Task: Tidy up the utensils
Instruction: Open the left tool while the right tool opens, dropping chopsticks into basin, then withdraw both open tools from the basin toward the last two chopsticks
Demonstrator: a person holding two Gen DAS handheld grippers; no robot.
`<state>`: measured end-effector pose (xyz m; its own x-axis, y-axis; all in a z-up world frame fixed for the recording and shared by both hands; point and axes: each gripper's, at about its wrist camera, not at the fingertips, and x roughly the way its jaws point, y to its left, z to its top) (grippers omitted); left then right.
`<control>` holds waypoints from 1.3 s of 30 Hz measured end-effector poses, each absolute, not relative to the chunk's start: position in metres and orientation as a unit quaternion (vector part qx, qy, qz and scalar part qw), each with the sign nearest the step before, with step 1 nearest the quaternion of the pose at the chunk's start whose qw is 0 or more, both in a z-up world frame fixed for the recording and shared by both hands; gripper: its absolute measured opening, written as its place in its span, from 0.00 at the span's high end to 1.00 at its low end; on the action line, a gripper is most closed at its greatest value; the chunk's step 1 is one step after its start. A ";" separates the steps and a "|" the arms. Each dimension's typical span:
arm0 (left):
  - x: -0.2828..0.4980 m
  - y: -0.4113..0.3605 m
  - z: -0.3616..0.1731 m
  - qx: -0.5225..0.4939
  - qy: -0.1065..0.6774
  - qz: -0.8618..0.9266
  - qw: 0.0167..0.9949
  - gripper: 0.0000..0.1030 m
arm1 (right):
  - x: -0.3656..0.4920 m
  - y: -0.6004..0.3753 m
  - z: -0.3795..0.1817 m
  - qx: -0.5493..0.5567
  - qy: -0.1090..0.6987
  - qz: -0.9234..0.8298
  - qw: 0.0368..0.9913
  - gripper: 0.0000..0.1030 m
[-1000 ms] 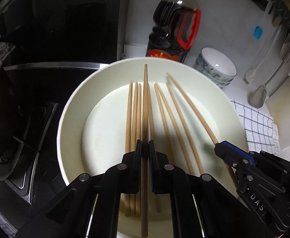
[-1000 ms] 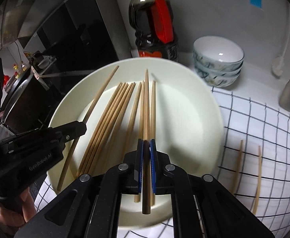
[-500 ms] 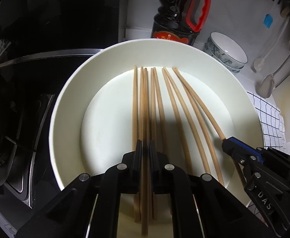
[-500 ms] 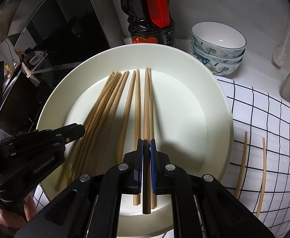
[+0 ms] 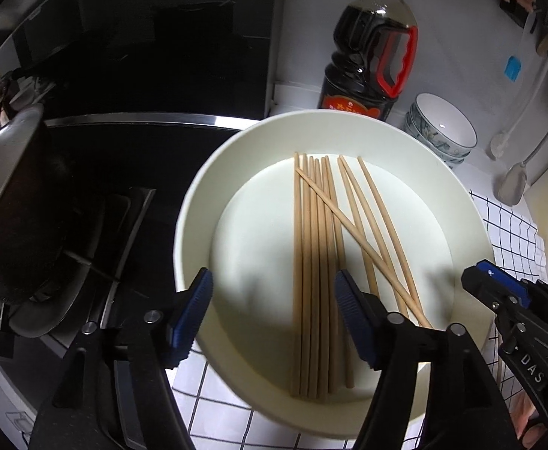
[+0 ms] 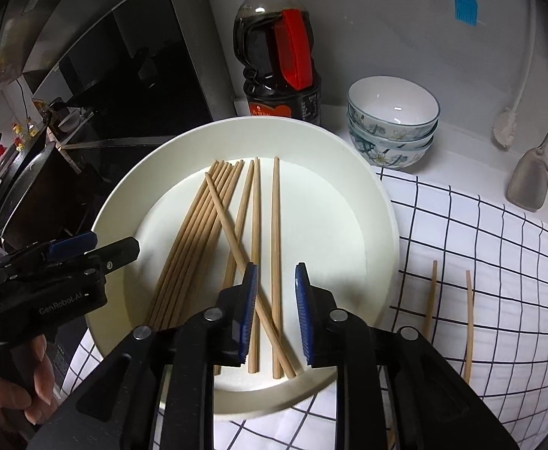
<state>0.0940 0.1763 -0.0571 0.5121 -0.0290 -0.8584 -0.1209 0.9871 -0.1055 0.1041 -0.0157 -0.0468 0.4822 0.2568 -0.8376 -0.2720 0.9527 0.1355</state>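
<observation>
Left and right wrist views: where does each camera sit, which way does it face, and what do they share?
Left wrist: on the left gripper, angled down at the plate of chopsticks; its jaws are opening, nothing between them; the right gripper shows at right.
Right wrist: on the right gripper, angled down likewise; jaws opening, clear of the chopsticks below; the left gripper and a hand show at left.
Shared: plate, chopsticks, sauce bottle, stacked bowls, checked cloth.
</observation>
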 end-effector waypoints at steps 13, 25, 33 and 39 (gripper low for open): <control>0.070 0.170 -0.039 -0.074 0.483 0.039 0.872 0.22 | 0.071 -0.033 -0.026 -0.008 0.470 0.162 0.868 0.70; 0.047 0.147 -0.018 -0.069 0.463 0.038 0.883 0.13 | 0.038 -0.075 -0.008 -0.006 0.456 0.147 0.878 0.55; 0.027 0.117 -0.016 -0.068 0.460 0.024 0.885 0.09 | 0.012 -0.113 -0.007 -0.002 0.460 0.123 0.880 0.50; 0.016 0.088 -0.017 -0.062 0.462 0.008 0.885 0.08 | -0.004 -0.145 -0.010 0.006 0.462 0.100 0.881 0.50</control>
